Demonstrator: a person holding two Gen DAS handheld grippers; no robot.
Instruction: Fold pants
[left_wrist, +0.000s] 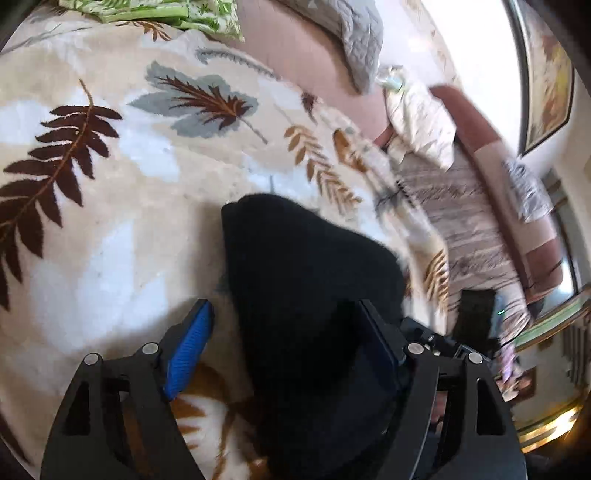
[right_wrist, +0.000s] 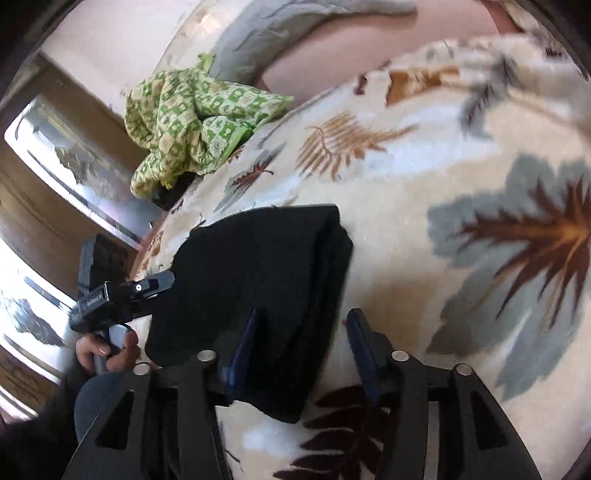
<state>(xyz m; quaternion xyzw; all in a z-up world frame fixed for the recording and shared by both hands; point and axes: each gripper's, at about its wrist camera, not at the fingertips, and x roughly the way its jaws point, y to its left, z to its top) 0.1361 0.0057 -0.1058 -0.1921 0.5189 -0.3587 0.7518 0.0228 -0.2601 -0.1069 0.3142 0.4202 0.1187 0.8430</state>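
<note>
Black pants (left_wrist: 306, 280), folded into a thick bundle, are seen lying on a cream fleece blanket (left_wrist: 110, 229) printed with brown, tan and grey leaves. In the left wrist view, the left gripper (left_wrist: 291, 332) is held spread at 6 o'clock, its blue-padded finger (left_wrist: 190, 343) clear of the cloth on one side, while the other finger is set against or under the bundle's edge; no pinch is shown. In the right wrist view, the right gripper (right_wrist: 303, 343) is likewise parted at 6 o'clock, the near corner of the pants lying loose between its fingers. At 9 o'clock in that view, the left gripper's black body is gripped by a hand (right_wrist: 107, 350) at the bundle's far edge. Farther off, a crumpled green patterned cloth (right_wrist: 192, 122) is seen at 11 o'clock at the blanket's edge, with a grey quilted cover (right_wrist: 258, 33) beyond it at 12 o'clock.
</note>
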